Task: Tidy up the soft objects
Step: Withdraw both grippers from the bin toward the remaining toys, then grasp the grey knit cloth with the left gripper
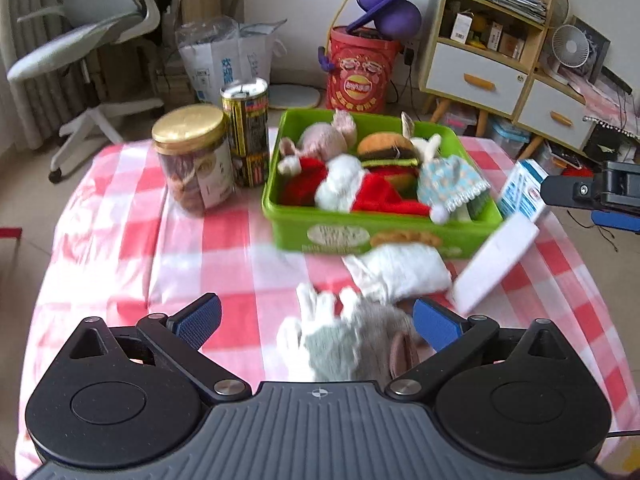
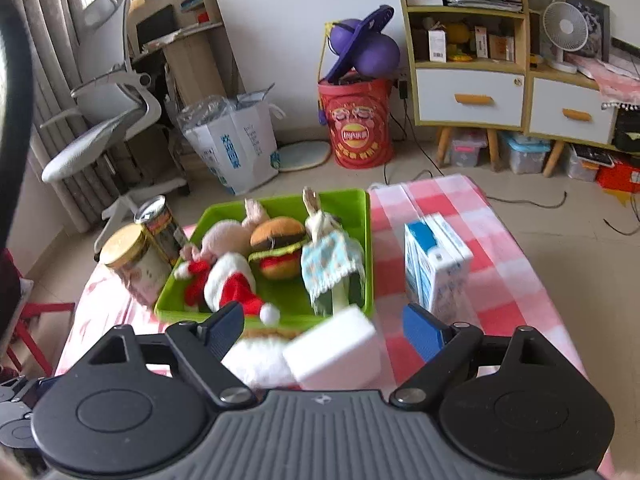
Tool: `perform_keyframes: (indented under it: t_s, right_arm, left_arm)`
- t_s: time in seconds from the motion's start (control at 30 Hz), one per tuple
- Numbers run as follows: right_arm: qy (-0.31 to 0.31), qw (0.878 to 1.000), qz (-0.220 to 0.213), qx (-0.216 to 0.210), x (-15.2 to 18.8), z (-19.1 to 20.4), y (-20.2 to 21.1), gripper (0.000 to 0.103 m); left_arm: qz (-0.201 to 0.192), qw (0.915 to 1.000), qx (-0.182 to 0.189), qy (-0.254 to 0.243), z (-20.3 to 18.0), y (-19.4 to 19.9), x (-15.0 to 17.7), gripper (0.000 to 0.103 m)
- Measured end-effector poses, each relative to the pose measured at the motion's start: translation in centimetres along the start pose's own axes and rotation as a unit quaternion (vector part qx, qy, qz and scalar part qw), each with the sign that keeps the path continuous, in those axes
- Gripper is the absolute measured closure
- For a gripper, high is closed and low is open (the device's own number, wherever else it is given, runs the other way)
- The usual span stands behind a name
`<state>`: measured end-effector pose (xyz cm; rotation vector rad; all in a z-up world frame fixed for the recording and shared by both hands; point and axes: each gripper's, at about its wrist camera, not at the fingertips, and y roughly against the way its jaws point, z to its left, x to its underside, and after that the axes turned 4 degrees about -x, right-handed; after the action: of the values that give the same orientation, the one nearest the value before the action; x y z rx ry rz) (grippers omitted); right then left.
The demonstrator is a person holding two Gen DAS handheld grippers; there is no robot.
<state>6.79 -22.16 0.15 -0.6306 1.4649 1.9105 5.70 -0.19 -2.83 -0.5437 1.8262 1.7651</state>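
- The left tool (image 1: 316, 320) is spread wide and grips nothing; a fluffy grey and white plush toy (image 1: 352, 340) lies between its blue pads, and neither pad seems to press on it
- That toy sits on the red and white checked surface (image 1: 224, 248), on the near side of the green plastic bin (image 1: 288, 228)
- A white furry soft thing (image 1: 404, 268) lies just past the toy, right up against the near wall of the bin
- The bin already holds a red and white Santa plush (image 1: 344, 188), a soft burger toy (image 1: 386, 152) and a little doll in a pale blue dress (image 1: 452, 184)
- The right tool (image 2: 324, 332) is partly spread with nothing squeezed in it; a white foam block (image 2: 336, 348) shows between its pads, but I cannot tell if a pad touches it
- I think the job now is to grab the grey toy. To do it well, sink the pads around the fat middle, not the thin paws, then squeeze softly
- Lift it clear over the bin wall, and keep away from the blue and white carton (image 1: 520, 188) on the right
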Motion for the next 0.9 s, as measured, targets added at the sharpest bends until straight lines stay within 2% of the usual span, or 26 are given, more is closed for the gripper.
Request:
perform_keyframes:
  t_s: [0.17,0.27,0.37,0.63,0.9]
  right_arm:
    - [-0.014,1.000,0.020,-0.008,2.1,-0.2,1.0,0.039]
    - [-0.018,0.999,0.029,-0.004,3.7,-0.3,0.9,0.037]
    - [-0.025,0.998,0.056,-0.005,4.9,-0.5,0.2,0.037]
    - [-0.070,0.989,0.124,-0.042,6.4,-1.2,-1.8,0.037]
    - [-0.147,0.968,0.183,-0.091,7.5,-1.4,-4.8,0.037]
  left_arm:
    - [-0.006,0.9999,-0.004,-0.012,0.2,0.9,2.2,0.005]
    - [-0.016,0.9986,-0.022,-0.046,-0.1,0.8,3.8,0.005]
    - [-0.009,0.9960,-0.030,-0.084,-0.3,0.2,4.8,0.005]
    - [-0.017,0.9894,0.025,-0.142,-1.3,0.1,6.3,0.009]
    - [-0.020,0.9799,0.054,-0.191,-3.3,-0.6,7.0,0.037]
